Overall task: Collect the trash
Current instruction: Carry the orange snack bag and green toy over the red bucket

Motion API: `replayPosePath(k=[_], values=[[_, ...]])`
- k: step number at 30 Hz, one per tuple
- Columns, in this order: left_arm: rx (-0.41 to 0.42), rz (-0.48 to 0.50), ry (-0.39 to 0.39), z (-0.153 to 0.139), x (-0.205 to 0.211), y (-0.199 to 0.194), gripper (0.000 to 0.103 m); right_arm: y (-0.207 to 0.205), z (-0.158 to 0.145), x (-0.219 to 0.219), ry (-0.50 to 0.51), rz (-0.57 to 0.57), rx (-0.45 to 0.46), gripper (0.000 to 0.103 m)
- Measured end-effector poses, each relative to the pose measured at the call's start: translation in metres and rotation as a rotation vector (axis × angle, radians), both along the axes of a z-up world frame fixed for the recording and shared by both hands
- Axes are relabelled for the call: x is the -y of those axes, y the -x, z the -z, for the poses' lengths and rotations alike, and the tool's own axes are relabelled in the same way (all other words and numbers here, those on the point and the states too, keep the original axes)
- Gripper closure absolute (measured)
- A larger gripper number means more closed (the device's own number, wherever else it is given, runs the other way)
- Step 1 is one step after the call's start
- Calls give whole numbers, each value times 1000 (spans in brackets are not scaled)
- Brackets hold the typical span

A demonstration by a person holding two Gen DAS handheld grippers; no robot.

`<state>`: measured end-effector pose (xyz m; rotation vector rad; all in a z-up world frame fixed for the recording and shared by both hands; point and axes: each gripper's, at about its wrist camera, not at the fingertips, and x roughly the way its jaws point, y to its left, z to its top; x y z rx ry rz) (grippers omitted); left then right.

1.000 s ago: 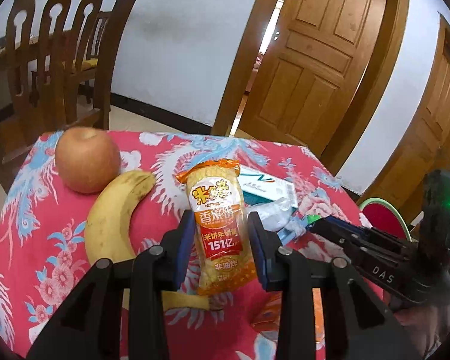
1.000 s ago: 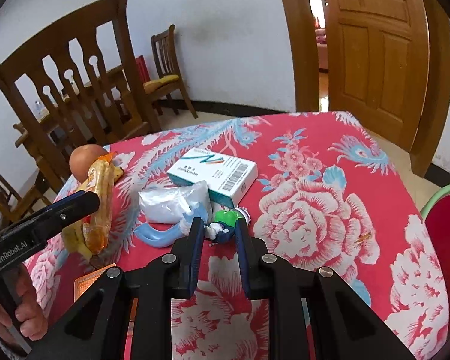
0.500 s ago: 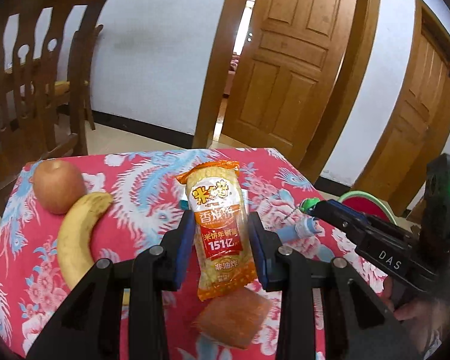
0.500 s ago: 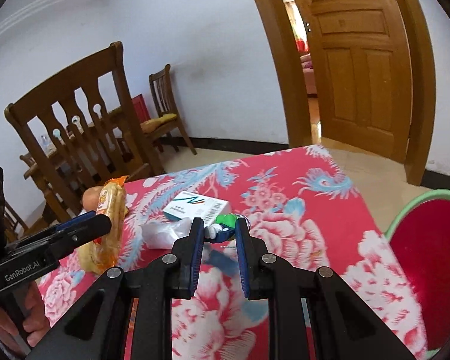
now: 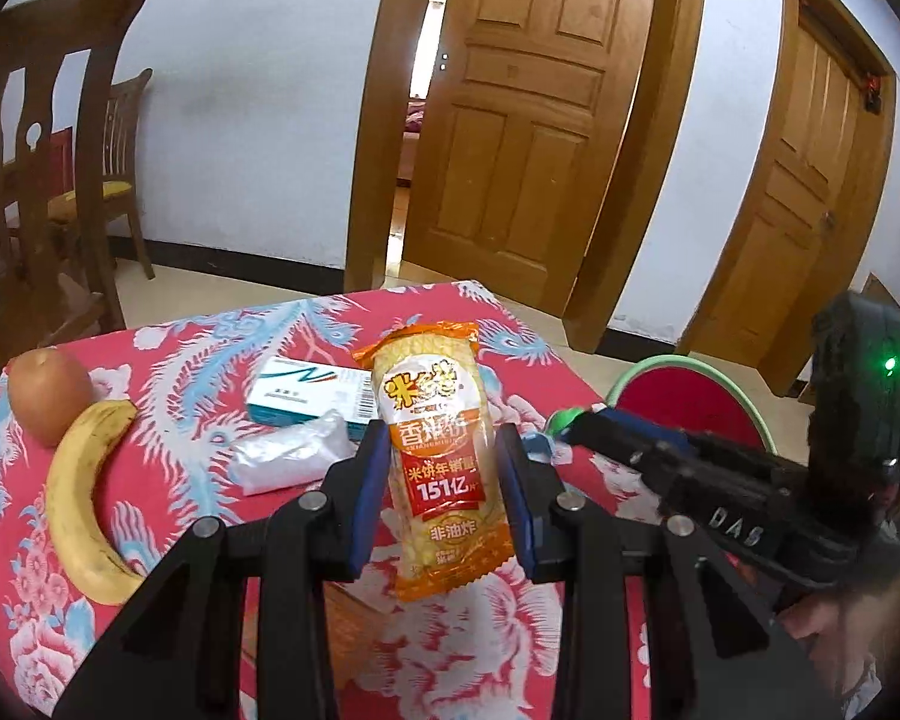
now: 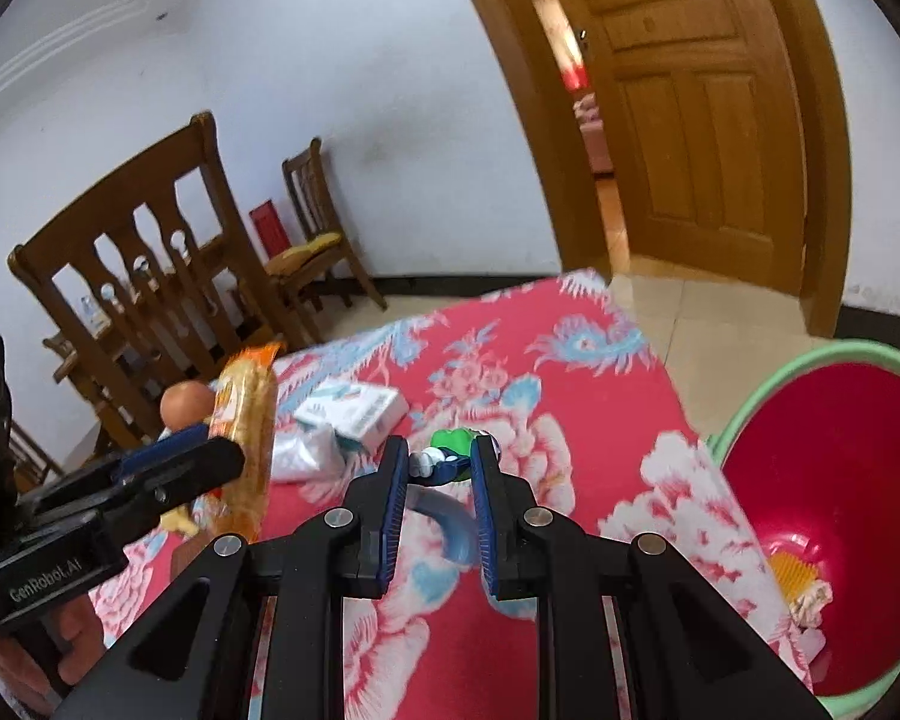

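Observation:
My left gripper (image 5: 441,480) is shut on an orange rice-cracker packet (image 5: 435,456), held upright above the table; it also shows in the right wrist view (image 6: 243,420). My right gripper (image 6: 435,480) is shut on a small blue-and-green toothpaste tube (image 6: 447,459), held above the table's right part. A red bin with a green rim (image 6: 840,528) stands off the table's right edge with some trash at its bottom. A white plastic wrapper (image 5: 294,456) and a white-and-teal box (image 5: 309,390) lie on the table.
The table has a red floral cloth (image 5: 210,348). An apple (image 5: 48,396) and a banana (image 5: 81,492) lie at its left. Wooden chairs (image 6: 150,252) stand behind the table. Wooden doors (image 5: 528,120) are at the back.
Both grippers have risen and swung right with their loads. The red bin has come into the right wrist view. The table now looks farther below.

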<state>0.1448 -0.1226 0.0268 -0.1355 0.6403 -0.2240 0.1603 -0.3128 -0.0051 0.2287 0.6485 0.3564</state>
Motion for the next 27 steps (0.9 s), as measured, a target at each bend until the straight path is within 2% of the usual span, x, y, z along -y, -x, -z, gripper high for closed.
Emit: replayPosePath(k=[9, 13, 19, 27], values=[[-26, 7, 18, 11, 9, 4, 66, 6, 26, -2, 159, 3, -123, 81], [-29, 12, 29, 14, 11, 5, 66, 14, 24, 4, 167, 6, -109, 81], [-30, 39, 39, 16, 21, 0, 66, 24, 15, 22, 124, 24, -71, 81], [-54, 102, 36, 28, 58, -8, 66, 33, 13, 59, 88, 91, -71, 82]])
